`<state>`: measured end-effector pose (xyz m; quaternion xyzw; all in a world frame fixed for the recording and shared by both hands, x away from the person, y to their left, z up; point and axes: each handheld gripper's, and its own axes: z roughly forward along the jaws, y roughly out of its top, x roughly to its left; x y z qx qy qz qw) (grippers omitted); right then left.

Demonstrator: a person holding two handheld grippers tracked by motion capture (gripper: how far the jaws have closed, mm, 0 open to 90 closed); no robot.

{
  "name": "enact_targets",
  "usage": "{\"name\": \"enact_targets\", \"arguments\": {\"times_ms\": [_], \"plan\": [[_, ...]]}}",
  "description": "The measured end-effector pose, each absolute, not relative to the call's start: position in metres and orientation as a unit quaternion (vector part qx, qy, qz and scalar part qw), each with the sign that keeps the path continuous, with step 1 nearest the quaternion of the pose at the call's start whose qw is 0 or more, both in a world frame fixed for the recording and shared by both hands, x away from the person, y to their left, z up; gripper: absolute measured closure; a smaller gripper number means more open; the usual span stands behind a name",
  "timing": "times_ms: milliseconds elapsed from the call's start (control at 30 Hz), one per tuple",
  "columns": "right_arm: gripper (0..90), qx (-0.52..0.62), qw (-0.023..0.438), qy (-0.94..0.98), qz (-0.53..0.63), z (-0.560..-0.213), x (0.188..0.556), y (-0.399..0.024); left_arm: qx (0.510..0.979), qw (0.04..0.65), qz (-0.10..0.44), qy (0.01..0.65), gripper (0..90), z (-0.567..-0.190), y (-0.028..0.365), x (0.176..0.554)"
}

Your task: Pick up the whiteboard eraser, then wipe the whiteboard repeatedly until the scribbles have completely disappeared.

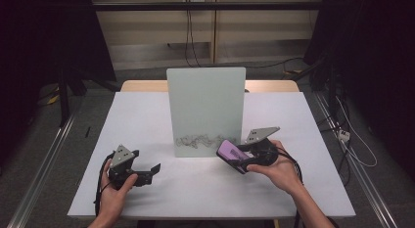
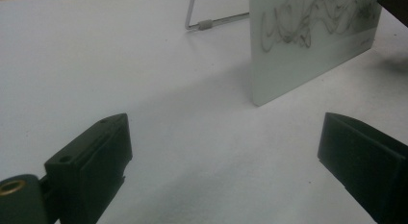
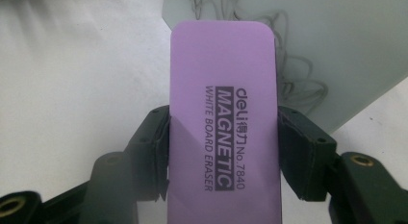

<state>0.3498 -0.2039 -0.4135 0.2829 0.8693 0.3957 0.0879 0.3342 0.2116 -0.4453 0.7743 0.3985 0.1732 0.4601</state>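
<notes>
We see the right gripper (image 1: 244,159) clamped on the sides of a purple whiteboard eraser (image 3: 223,123) (labelled "MAGNETIC"), just beside the scribbles (image 1: 203,140) low on the upright whiteboard (image 1: 205,105) at the middle of the table (image 1: 147,120). The left gripper (image 2: 223,152), near left, rests with jaws apart, holding nothing.

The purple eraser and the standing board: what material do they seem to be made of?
Eraser: probably matte plastic on top, smooth and evenly purple with crisp printed lettering; its wiping side is hidden. Board: likely frosted glass or glossy coated panel, pale, smooth, rigid, with a thick clean edge.
</notes>
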Motion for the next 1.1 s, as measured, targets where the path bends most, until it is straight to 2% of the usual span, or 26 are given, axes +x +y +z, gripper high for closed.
{"name": "enact_targets", "arguments": {"times_ms": [233, 533, 1100], "plan": [[41.5, 0.282, 0.092, 0.867, 0.4, -0.416, 0.349, -0.203, 0.777, 0.458, 0.175, 0.394, 4.8, -0.444, 0.212, 0.333], [41.5, 0.277, 0.123, 0.855, 0.42, -0.409, 0.347, -0.208, 0.778, 0.456, 0.177, 0.394, 4.8, -0.445, 0.21, 0.333], [41.5, 0.264, 0.134, 0.851, 0.434, -0.402, 0.35, -0.2, 0.777, 0.452, 0.176, 0.4, 4.8, -0.447, 0.213, 0.334]]}}
